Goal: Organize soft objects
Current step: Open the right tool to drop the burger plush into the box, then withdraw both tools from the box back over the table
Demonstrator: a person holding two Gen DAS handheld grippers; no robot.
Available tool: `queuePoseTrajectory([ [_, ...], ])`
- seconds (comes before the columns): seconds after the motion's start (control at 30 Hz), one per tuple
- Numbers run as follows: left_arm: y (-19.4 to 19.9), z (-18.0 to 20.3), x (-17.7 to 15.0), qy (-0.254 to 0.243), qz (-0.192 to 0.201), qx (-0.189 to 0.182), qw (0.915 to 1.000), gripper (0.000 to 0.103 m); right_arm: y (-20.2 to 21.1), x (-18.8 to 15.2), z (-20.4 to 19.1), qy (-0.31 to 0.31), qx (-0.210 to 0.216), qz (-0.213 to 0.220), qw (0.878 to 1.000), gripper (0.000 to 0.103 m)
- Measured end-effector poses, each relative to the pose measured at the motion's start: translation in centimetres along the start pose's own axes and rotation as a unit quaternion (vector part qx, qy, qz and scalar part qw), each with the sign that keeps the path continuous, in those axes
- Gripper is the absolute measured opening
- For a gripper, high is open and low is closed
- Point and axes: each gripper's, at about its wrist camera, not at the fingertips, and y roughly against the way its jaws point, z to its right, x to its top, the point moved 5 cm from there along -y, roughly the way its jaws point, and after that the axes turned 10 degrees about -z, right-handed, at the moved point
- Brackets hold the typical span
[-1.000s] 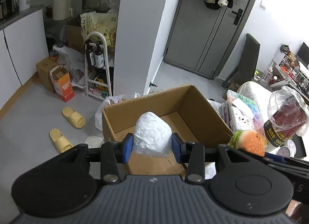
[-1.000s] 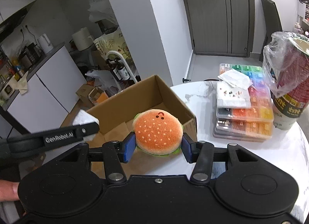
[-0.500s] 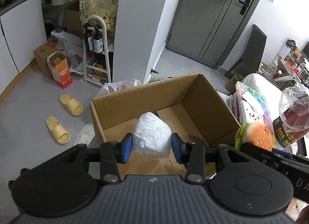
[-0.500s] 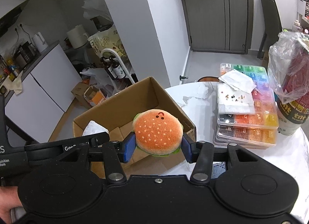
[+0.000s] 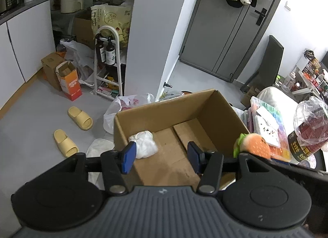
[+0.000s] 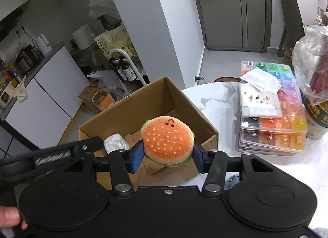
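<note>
on the far left of the left wrist view, two yellow slippers (image 5: pixel 70 129) lie on the grey floor, well apart from the cardboard box (image 5: pixel 164 113). further back stands a white rack (image 5: pixel 107 63) with dark bottles, and beside it an orange carton (image 5: pixel 69 82).

the box sits open on the edge of a white table (image 6: pixel 221 104). inside it, near its left wall, a crumpled white bundle (image 5: pixel 144 143) lies on the box floor. the left gripper (image 5: pixel 160 157) hangs above the near edge of the box; its jaws have just been opening, and the blue pads (image 5: pixel 128 158) now stand wide apart with nothing gripped between them. the bundle shows just past the left pad and lies low in the box, apart from the pads.

to the right, the right gripper (image 6: pixel 167 157) is clamped on a plush burger (image 6: pixel 167 138), its blue pads pressing the toy's two sides. the burger is held upright over the near right corner of the box, above the rim, not inside it. in the left wrist view the same burger (image 5: pixel 253 144) shows at the box's right side.

further right on the table lies a stack of clear bead cases (image 6: pixel 272 127) with coloured compartments, with white paper (image 6: pixel 260 79) on top. at the far right stands a tall can (image 6: pixel 316 115) with a plastic bag over it. a person's fingertip (image 6: pixel 9 216) shows at the lower left of the right wrist view.
</note>
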Motion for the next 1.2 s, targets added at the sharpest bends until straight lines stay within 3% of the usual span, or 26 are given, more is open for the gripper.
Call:
queuePoseTrajectory([
  [0.3,1.1,-2.4,-1.4,0.028,0.002,0.019,0.9994,0.058,-1.4,-0.1,-2.1,0.020,0.013,-0.009,1.000,0.050],
  [0.53,1.6,-2.8,-2.1,0.032,0.001,0.029,0.9991,0.075,-0.3,-0.1,-2.4,0.013,0.031,-0.001,0.999,0.072],
  [0.6,1.8,-2.7,-2.3,0.029,0.000,0.027,0.9992,0.083,0.6,-0.3,-1.9,0.010,0.028,0.004,1.000,0.074],
  [0.83,2.9,-1.5,-3.4,0.010,0.001,0.046,0.9989,0.090,3.7,-1.9,0.4,-0.003,0.017,0.016,1.000,0.084],
  [1.0,4.2,-0.5,-3.9,0.001,0.013,0.048,0.9988,0.103,5.9,-3.2,1.1,-0.001,0.015,0.025,1.000,0.095],
  [1.2,6.3,1.0,-4.7,-0.021,0.037,0.051,0.9978,0.103,8.1,-4.4,2.1,-0.008,0.013,0.038,0.999,0.103],
])
